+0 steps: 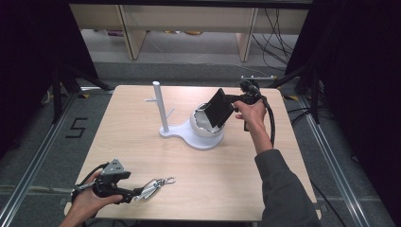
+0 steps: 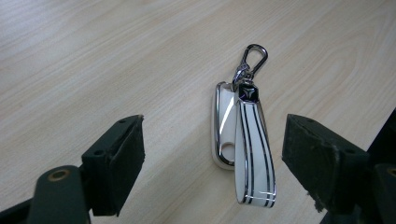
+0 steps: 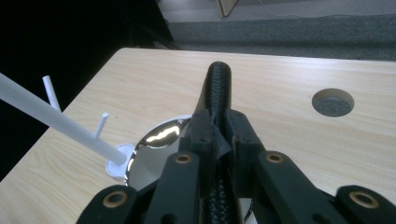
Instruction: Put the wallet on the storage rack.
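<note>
The left gripper [image 1: 137,193] rests low at the near left of the bench [image 1: 142,142], jaws spread wide around the white key fob [image 2: 233,135], pads clear of it. At centre stands a white stand [image 1: 163,113] with a bowl [image 1: 201,125]. The right gripper [image 1: 234,105] is clamped on a black wallet [image 1: 219,109] above the bowl.

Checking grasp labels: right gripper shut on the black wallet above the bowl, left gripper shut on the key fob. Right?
Not quite: the left gripper is open, the key fob lying untouched between its jaws, per the left gripper view. The rest holds.
</note>
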`<state>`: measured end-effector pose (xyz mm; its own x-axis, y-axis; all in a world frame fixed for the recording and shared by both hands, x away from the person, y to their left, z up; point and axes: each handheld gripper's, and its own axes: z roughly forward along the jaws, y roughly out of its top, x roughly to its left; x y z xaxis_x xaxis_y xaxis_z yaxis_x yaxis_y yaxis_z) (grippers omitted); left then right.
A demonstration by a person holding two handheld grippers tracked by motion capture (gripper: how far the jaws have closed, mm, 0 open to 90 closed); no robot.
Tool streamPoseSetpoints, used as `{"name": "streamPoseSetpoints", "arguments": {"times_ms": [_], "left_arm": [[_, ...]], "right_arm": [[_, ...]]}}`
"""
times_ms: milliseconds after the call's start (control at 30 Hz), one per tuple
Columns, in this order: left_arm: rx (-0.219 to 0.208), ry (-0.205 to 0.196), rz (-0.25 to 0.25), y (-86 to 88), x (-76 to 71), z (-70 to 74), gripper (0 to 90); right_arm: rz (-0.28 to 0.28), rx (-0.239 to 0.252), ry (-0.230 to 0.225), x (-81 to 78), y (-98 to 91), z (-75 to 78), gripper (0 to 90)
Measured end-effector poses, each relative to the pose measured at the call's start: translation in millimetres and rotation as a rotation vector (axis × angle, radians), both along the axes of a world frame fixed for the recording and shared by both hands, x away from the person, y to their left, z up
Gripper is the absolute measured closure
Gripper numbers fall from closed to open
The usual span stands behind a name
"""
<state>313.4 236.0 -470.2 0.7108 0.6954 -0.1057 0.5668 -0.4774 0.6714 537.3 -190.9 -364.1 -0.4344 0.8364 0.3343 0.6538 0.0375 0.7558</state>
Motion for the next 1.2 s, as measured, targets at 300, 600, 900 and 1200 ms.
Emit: {"name": "streamPoseSetpoints", "arguments": {"times_ms": [300,600,900,1200], "left_arm": [[0.006,-0.013,0.011,0.6,-0.2,0.0,20.8],[0.013,-0.017,0.000,1.5,-0.1,-1.8,20.7],[0.017,-0.017,-0.010,-2.3,-1.0,-2.8,21.0],[0.029,-0.029,-0.009,-2.7,-0.8,-3.1,21.0]], "right_arm": [[0.014,0.023,0.067,4.8,13.4,-31.0,83.1],[-0.036,0.038,0.090,4.6,7.7,-35.8,48.8],[-0.005,0.020,0.030,-25.0,-21.4,-29.2,34.3],[0.070,-0.007,-0.025,-71.6,-25.3,-32.2,34.2]]}}
